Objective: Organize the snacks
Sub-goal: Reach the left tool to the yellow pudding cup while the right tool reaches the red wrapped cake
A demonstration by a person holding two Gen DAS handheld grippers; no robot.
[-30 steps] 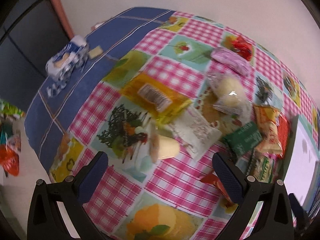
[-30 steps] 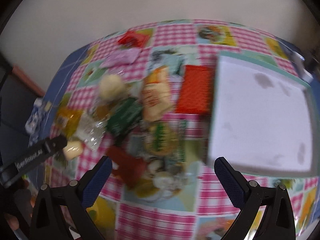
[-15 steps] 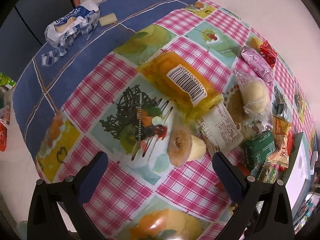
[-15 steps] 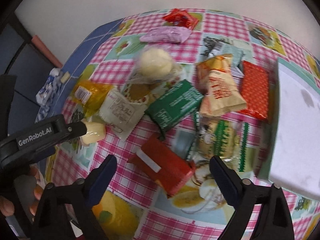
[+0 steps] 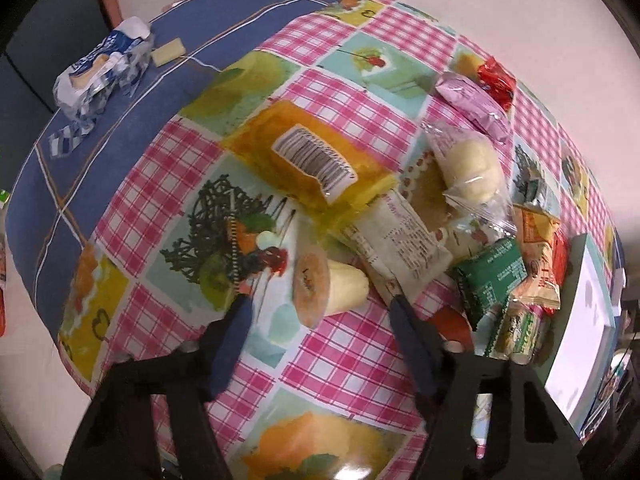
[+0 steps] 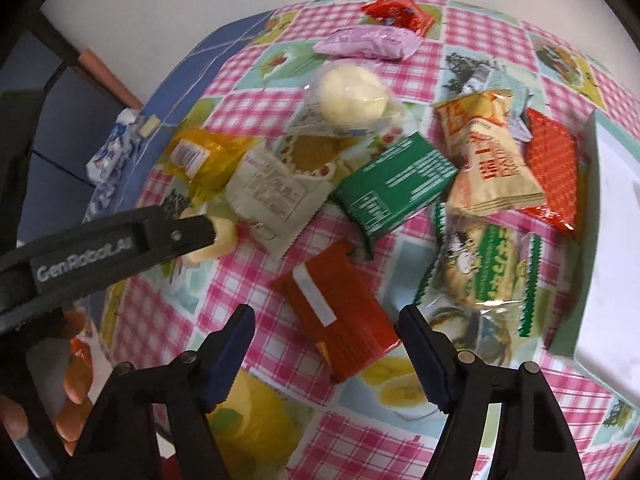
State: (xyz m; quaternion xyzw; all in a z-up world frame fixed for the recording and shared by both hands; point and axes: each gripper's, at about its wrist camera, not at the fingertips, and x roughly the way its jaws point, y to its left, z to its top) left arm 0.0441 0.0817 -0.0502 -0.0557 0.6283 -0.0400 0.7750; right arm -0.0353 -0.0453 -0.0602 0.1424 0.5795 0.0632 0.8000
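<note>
A small pale jelly cup with an orange lid lies on its side on the checked tablecloth. My left gripper points down over it; its jaws are closing with the cup between them, and the pads stand clear of it. In the right wrist view the left gripper's black finger reaches the same cup. A flat red packet lies under my right gripper, whose jaws are closing around it without pressing on it.
Several snack packets crowd the middle: yellow with barcode, white, wrapped bun, green, beige, cookie pack. A white tray lies at the right. A person's hand holds the left gripper.
The left gripper sank closer over the jelly cup and its jaws narrowed. The right gripper swung left from the white tray to above the red packet, and its jaws narrowed too.
</note>
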